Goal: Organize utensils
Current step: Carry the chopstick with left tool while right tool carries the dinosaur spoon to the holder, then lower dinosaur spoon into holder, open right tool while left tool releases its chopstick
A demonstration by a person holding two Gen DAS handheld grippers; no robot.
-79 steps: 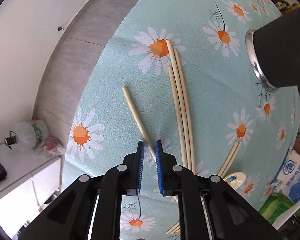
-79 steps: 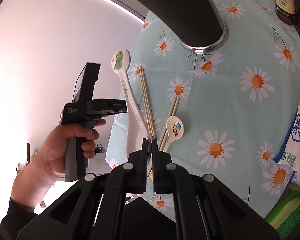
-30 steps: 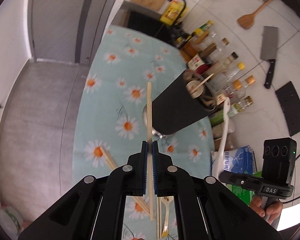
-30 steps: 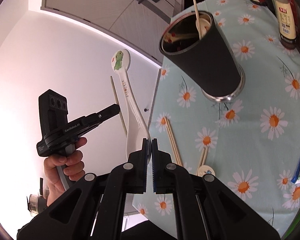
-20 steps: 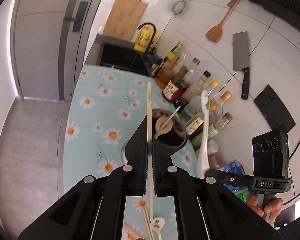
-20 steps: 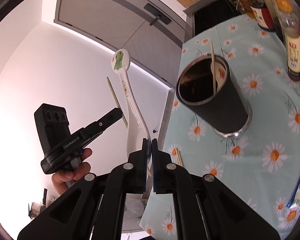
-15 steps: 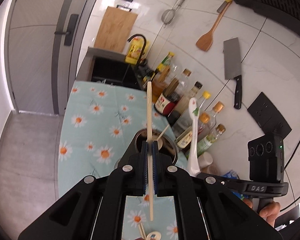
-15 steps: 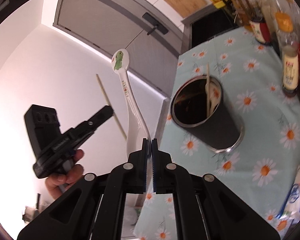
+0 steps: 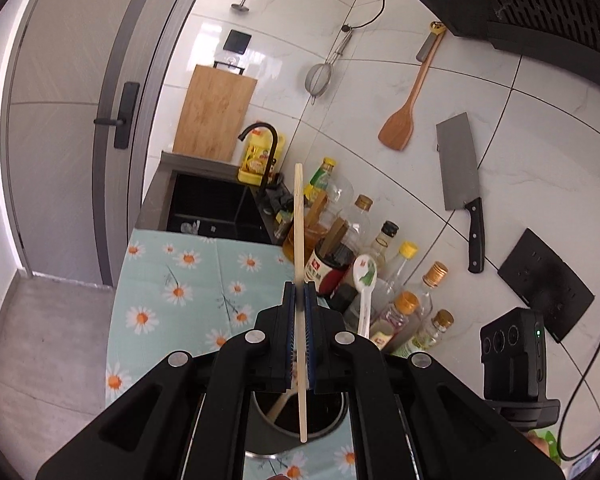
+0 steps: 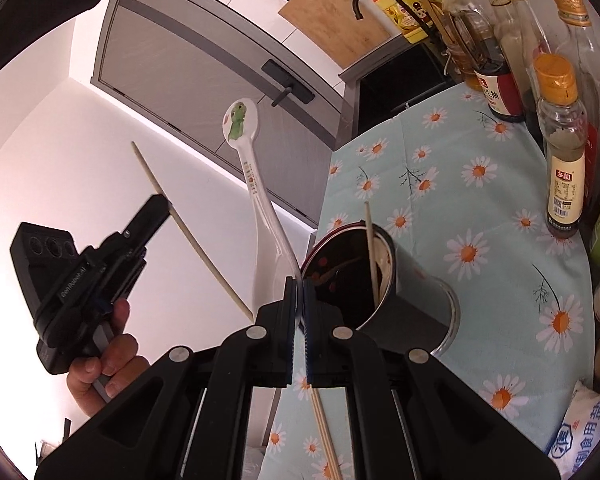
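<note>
My left gripper is shut on a wooden chopstick held upright, its lower end over the open mouth of the black utensil cup. The chopstick and the left gripper also show in the right wrist view. My right gripper is shut on a white ceramic spoon with a green dinosaur print, bowl up, just left of the cup. The cup holds a chopstick and other utensils. The spoon also shows in the left wrist view.
Sauce and oil bottles line the wall side of the daisy tablecloth. Loose chopsticks lie on the cloth below the cup. A salt bag lies at the right. A sink, cleaver and spatula are beyond.
Both grippers have lifted their utensils off the table and tilted upright. The left gripper's chopstick has come over the cup's mouth. The right gripper's spoon has come close beside the cup.
</note>
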